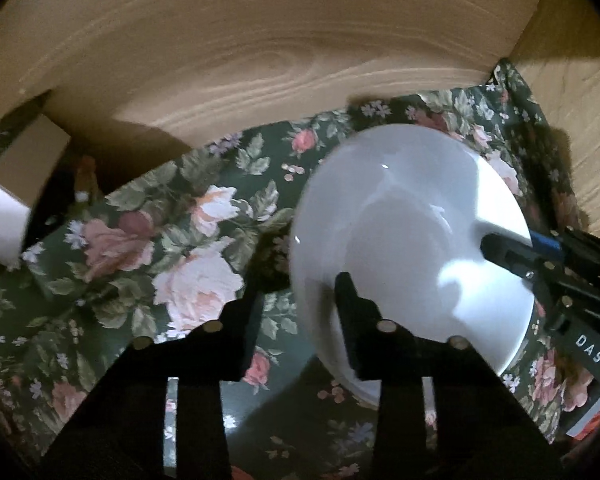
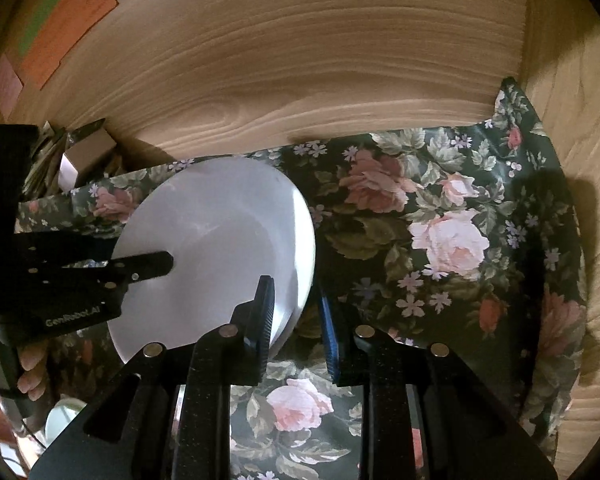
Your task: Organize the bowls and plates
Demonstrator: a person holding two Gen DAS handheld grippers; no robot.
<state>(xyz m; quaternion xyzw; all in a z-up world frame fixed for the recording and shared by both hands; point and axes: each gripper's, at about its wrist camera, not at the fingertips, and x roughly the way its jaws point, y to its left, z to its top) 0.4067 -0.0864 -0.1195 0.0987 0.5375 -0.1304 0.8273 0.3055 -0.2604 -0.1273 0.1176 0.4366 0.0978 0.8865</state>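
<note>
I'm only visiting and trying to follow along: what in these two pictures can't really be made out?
- Left wrist view: the white plate's near rim hides behind the left gripper's black fingers.
- Left wrist view: the pale object at the left edge is cut off and blurred.
- Right wrist view: the coloured paper labels are too blurred to read.
- Right wrist view: the right gripper hides the floral liner beneath it.

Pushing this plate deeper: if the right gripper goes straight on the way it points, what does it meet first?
Likely the floral liner on the shelf floor, just past the white plate that the right gripper grips; the wooden back panel lies beyond.
</note>
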